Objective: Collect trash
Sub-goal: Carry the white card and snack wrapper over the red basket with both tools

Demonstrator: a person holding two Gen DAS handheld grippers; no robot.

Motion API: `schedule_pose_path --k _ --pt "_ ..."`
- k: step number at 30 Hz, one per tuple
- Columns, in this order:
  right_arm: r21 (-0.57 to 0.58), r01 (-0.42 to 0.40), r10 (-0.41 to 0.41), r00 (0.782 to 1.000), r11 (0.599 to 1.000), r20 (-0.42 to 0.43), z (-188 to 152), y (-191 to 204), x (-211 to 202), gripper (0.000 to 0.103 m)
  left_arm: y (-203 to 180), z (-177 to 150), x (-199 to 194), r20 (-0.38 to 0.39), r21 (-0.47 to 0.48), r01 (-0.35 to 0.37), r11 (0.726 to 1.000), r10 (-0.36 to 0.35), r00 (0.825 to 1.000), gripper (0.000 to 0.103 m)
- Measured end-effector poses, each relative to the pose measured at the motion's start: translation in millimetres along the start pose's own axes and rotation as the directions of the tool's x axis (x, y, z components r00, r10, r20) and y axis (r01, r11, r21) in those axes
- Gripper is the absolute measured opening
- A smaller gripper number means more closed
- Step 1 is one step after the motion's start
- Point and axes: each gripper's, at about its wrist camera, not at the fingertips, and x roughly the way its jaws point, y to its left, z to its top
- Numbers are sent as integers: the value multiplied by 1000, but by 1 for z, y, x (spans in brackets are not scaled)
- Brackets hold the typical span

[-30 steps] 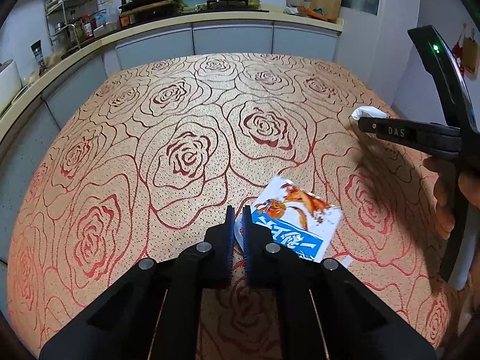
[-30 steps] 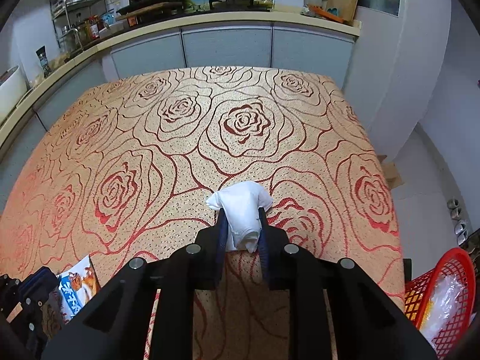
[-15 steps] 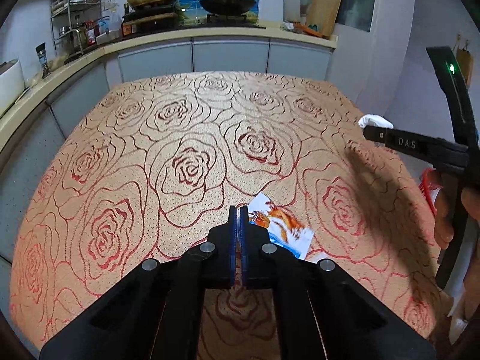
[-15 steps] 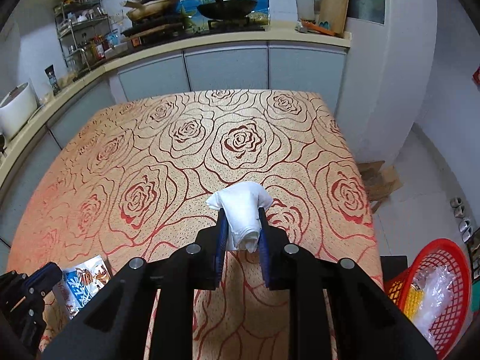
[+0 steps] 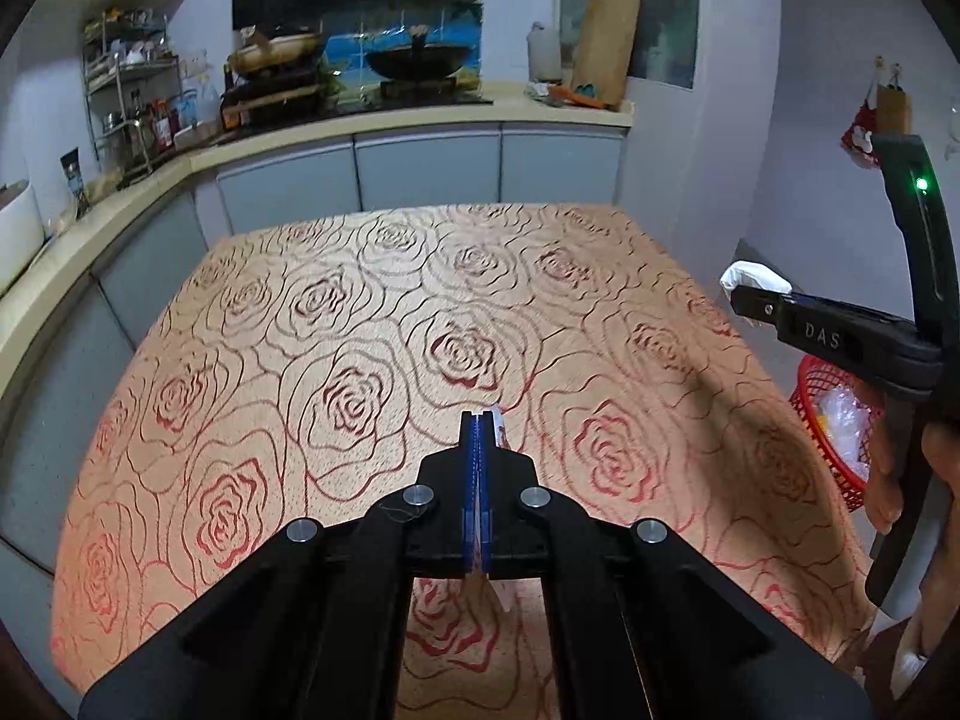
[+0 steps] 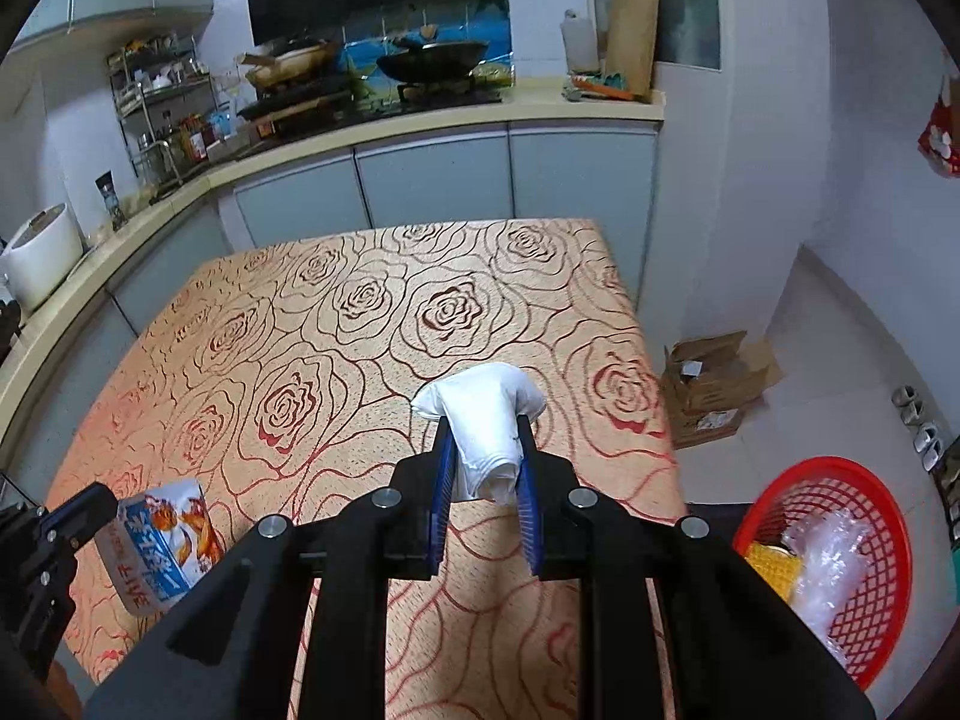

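My left gripper (image 5: 479, 420) is shut on a blue-and-white snack wrapper (image 5: 499, 423), which shows only edge-on between its jaws. The right wrist view shows that wrapper (image 6: 159, 546) hanging from the left gripper (image 6: 99, 507) above the near left of the table. My right gripper (image 6: 483, 429) is shut on a crumpled white tissue (image 6: 486, 414), held off the rose-patterned tablecloth (image 6: 336, 360). From the left wrist view the right gripper (image 5: 741, 298) and its tissue (image 5: 753, 277) hover past the table's right edge.
A red mesh basket (image 6: 831, 471) with plastic and yellow trash stands on the floor right of the table; its rim (image 5: 810, 375) shows below the right gripper. A cardboard box (image 6: 714, 378) lies on the floor. A kitchen counter (image 5: 420, 120) runs behind and left.
The left jaws closed on the wrapper and lifted it off the cloth. Both grippers rose, and the right one carried the tissue toward the table's right edge.
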Motion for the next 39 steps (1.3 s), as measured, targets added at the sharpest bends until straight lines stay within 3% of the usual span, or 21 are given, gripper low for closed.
schedule_pose_path --k 15,26,39 --pt "76 74 -80 994 994 78 -13 -58 -65 18 -68 26 -10 45 79 84 993 -88 995 1" --pt "136 161 -177 978 978 112 -25 -112 -110 18 -141 47 -17 85 157 183 971 -197 977 1" --pt "195 224 -244 966 955 84 -48 -163 -126 18 -220 53 1 55 224 272 936 -291 955 1"
